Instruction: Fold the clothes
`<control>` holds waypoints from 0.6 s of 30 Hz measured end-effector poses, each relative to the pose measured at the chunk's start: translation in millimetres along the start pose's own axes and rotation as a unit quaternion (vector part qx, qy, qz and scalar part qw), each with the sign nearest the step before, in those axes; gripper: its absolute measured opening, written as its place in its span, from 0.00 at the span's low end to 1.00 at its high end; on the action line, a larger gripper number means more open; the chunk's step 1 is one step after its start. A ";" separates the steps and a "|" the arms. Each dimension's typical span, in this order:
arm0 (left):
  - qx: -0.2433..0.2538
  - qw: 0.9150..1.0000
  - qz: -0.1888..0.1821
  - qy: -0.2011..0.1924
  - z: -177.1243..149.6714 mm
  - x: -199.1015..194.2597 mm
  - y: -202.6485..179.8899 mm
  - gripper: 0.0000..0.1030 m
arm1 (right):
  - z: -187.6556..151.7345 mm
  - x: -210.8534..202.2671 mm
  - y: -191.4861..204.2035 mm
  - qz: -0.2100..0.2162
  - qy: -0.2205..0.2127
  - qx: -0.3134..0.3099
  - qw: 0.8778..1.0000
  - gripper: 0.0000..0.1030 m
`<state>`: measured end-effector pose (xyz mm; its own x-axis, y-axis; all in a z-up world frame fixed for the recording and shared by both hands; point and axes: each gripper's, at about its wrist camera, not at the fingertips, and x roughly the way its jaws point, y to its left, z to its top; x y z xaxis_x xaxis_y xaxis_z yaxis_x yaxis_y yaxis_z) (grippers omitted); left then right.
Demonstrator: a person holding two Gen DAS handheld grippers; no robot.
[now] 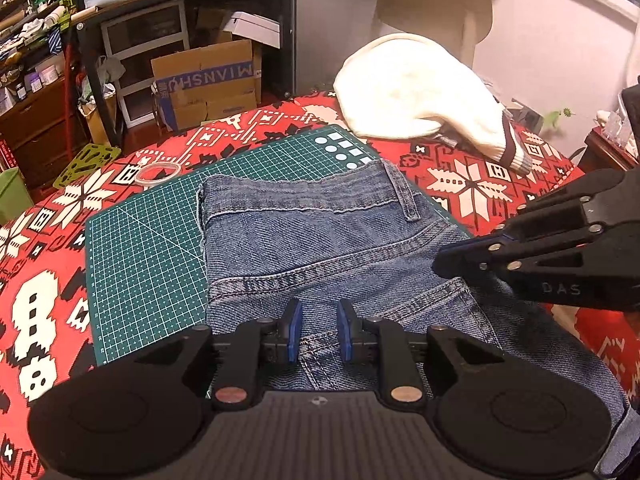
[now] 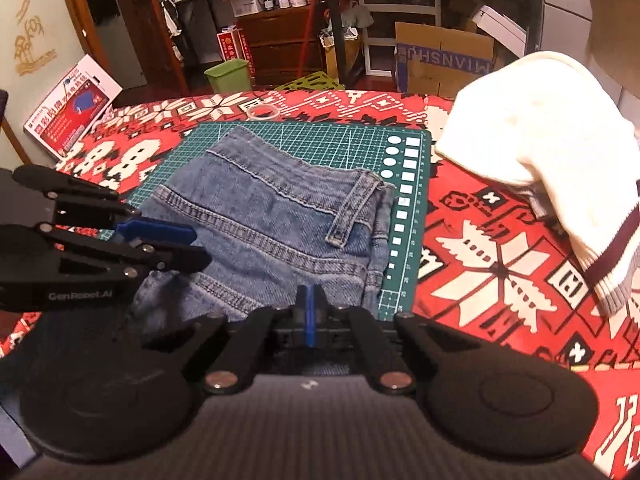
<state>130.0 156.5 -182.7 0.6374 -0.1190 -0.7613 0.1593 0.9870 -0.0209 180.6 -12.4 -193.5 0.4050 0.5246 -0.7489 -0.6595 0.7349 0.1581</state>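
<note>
Folded jeans (image 1: 320, 236) on green cutting mat (image 1: 148, 248) atop red patterned tablecloth (image 1: 472, 184). White sweater (image 1: 416, 92) beyond. Cluttered shelves (image 1: 36, 40), cardboard boxes (image 1: 208, 80) behind. Left gripper (image 1: 319, 334) parted above denim; right gripper (image 2: 309, 312) pressed together, empty.

Beyond the tongs a red patterned cloth (image 1: 472, 184) covers the table, with a green cutting mat (image 1: 148, 248) on it. Farther ahead stands a dark shelf unit (image 1: 180, 0) crowded with clutter, cardboard boxes (image 1: 208, 80) on the floor below it. A green bin (image 2: 228, 76) sits left of a wooden door frame (image 2: 80, 20). Far right, a pale wall (image 1: 552, 56) rises under a window.
</note>
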 end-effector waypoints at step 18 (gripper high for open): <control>-0.056 0.998 -0.014 -0.031 -25.8 -57.4 -8.6 0.18 | -32.8 -50.9 21.8 0.008 -0.009 -0.016 1.000 0.12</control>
<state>72.6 157.6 -155.5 0.6794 -0.1490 -0.7185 0.0938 0.9888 -0.1164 124.8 -37.2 -173.1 0.4060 0.5442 -0.7342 -0.6853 0.7127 0.1493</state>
